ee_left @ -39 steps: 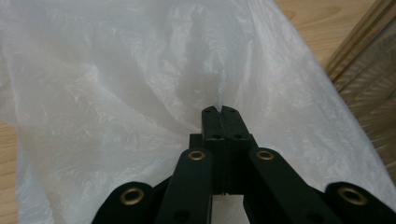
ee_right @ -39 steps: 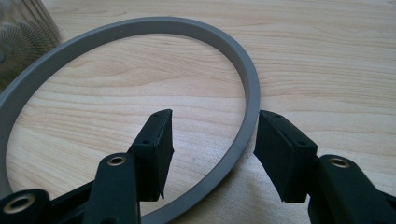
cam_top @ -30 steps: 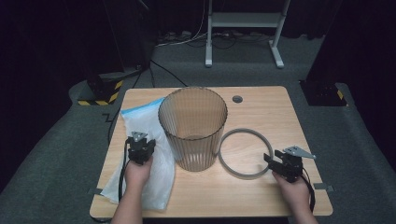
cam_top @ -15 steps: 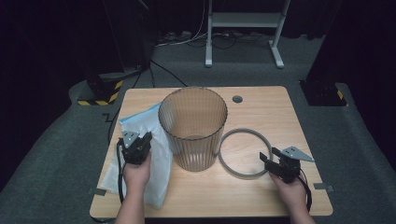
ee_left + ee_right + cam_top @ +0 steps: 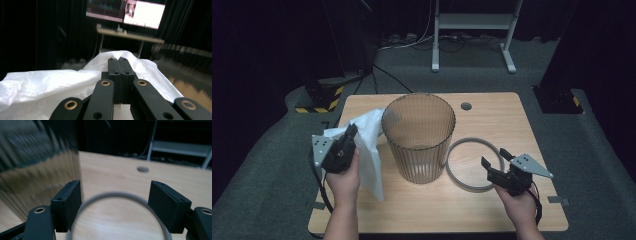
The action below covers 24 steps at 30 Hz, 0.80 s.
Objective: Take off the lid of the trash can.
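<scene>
A ribbed, see-through brown bin (image 5: pixel 418 136) stands upright mid-table. To its left my left gripper (image 5: pixel 350 131) is shut on a white plastic bag (image 5: pixel 368 150), which hangs lifted from it down to the tabletop; in the left gripper view the closed jaws pinch the bag (image 5: pixel 62 80) at its top fold. A grey ring (image 5: pixel 474 164) lies flat to the right of the bin. My right gripper (image 5: pixel 495 157) hovers over the ring's near right side; its jaws have just been opening and hold nothing. The ring (image 5: pixel 117 195) lies on the table below and beyond them.
The wooden table (image 5: pixel 492 115) has a round cable hole (image 5: pixel 466 106) at the back. A white stand (image 5: pixel 472 22) and cables sit on the grey floor beyond. Yellow-black hazard tape (image 5: pixel 319 107) marks a base at the back left.
My left gripper rose and pulled the bag up off the table, gathering it toward the bin. My right gripper lifted away from the ring and its jaws widened.
</scene>
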### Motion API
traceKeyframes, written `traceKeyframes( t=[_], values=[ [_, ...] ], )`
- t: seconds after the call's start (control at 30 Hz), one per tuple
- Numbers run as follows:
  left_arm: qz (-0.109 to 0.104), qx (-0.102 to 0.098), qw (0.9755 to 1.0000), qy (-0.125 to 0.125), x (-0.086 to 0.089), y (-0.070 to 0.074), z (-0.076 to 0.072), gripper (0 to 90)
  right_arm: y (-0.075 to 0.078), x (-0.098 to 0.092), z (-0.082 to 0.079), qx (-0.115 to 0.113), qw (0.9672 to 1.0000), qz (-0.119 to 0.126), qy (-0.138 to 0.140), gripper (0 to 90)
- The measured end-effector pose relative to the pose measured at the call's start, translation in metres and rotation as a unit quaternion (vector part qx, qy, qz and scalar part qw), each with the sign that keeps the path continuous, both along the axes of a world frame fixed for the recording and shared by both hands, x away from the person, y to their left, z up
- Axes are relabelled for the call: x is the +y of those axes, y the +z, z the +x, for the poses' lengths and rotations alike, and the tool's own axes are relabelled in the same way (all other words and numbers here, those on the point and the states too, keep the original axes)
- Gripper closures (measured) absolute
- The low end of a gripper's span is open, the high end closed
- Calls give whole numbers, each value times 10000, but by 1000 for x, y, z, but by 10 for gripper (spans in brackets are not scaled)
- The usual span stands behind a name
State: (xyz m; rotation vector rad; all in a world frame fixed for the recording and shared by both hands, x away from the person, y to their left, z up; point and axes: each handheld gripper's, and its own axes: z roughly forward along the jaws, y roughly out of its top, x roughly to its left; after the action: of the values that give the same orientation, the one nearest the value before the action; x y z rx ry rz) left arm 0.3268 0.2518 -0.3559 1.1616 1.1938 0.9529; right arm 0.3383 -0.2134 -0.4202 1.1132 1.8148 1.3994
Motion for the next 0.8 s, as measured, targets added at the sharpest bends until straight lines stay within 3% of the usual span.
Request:
traceKeyframes(
  t=[0.23, 0.43, 0.63, 0.8],
  values=[
    [75, -524, 9986, -90, -14, 34, -2, 899, 48, 37, -10, -517, 9977, 140, 422, 293],
    [174, -748, 9966, -284, -35, 52, 1, 899, 72, 72, -13, -750, 9930, 264, 869, 334],
    [189, -915, 9944, -485, -56, 67, 4, 899, 89, 103, -18, -935, 9867, 315, 1295, 357],
    [297, -1022, 9925, -606, -72, 78, 4, 899, 105, 129, -29, -1088, 9794, 334, 1667, 374]
  ],
)
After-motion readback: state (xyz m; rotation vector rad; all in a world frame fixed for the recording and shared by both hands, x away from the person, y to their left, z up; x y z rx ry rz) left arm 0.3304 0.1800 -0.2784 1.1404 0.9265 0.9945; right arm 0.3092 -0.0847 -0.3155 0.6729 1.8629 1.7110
